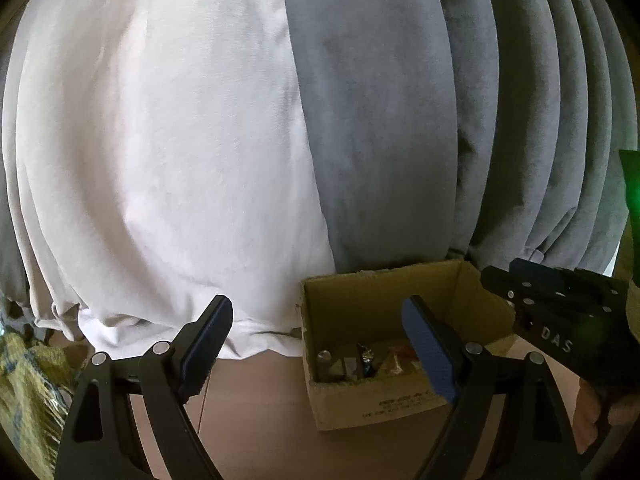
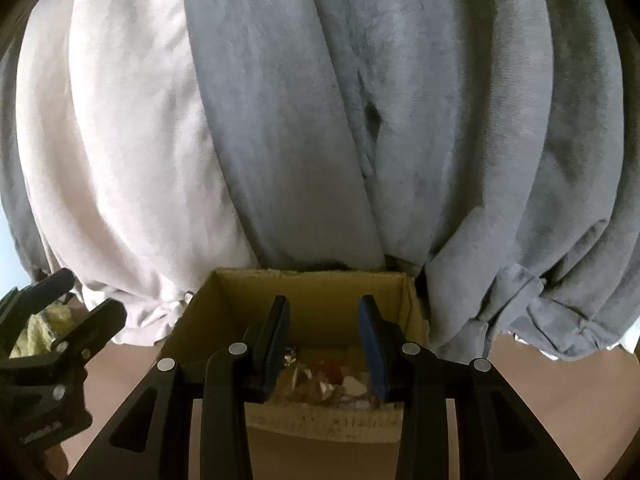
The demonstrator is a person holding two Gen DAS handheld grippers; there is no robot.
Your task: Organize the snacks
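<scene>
1. Cardboard box (image 2: 316,292) with snack packets (image 2: 320,376) sits dead ahead of the right gripper (image 2: 324,340) — jaws part open, empty.
2. Left gripper (image 1: 316,344) spread wide, empty — box lies to its right; right hand nearer.

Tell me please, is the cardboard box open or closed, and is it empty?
Open and not empty. The cardboard box has no lid over its top, and both wrist views show snack packets lying on its bottom.

White curtain (image 1: 160,140), grey curtain (image 2: 380,120) (both bunched at the floor), brown floor (image 1: 260,400)
</scene>
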